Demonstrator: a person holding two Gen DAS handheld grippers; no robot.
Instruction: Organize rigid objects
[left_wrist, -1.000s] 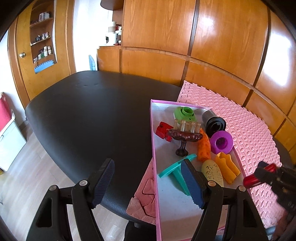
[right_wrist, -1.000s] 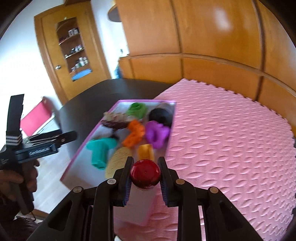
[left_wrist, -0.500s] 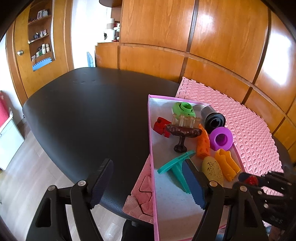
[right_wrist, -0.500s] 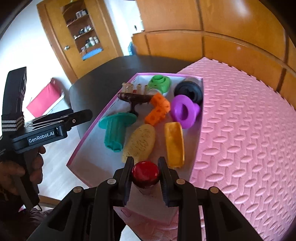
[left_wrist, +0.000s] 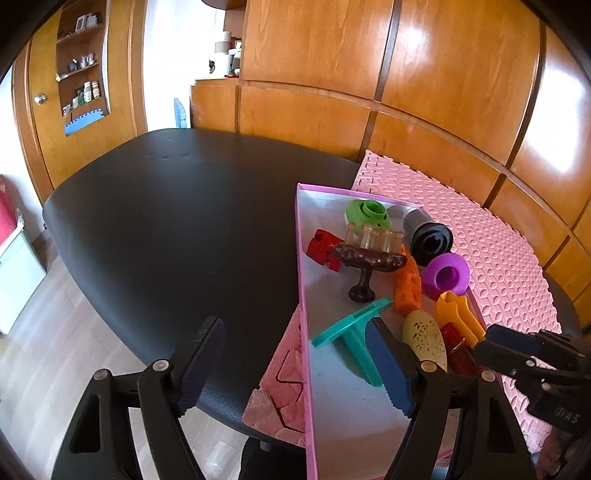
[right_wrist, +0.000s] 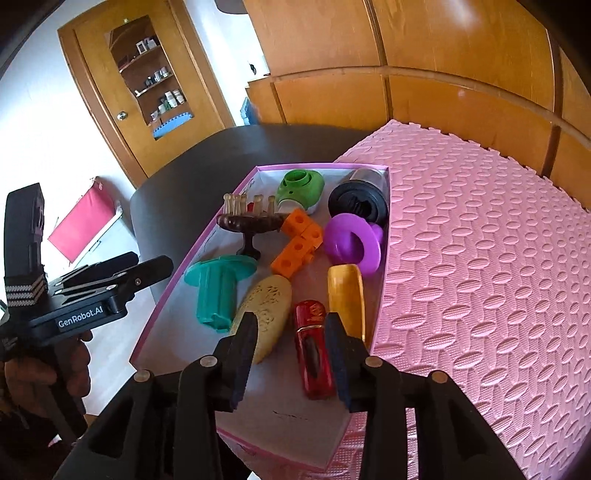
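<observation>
A pink-rimmed box (right_wrist: 176, 275) lies on the pink foam mat (right_wrist: 480, 258). Inside it, a red bottle (right_wrist: 314, 347) lies flat on the box floor between the yellow piece (right_wrist: 345, 295) and the cream oval (right_wrist: 266, 314). My right gripper (right_wrist: 290, 325) straddles the bottle with its jaws opening; the pads no longer press on it. In the left wrist view the red bottle (left_wrist: 456, 345) shows beside the right gripper (left_wrist: 495, 343). My left gripper (left_wrist: 291, 332) hangs open and empty over the box's near left edge (left_wrist: 301, 295).
The box also holds a teal piece (right_wrist: 214, 291), orange blocks (right_wrist: 299, 240), a purple ring (right_wrist: 354, 240), a black cylinder (right_wrist: 358, 203), a green part (right_wrist: 301, 190), a brown stand (right_wrist: 251, 225) and a red block (left_wrist: 325, 249). A black table (left_wrist: 166, 221) spreads left.
The right gripper brought the red bottle down into the box, laid it flat and spread its jaws off it. The left gripper stayed where it was.
</observation>
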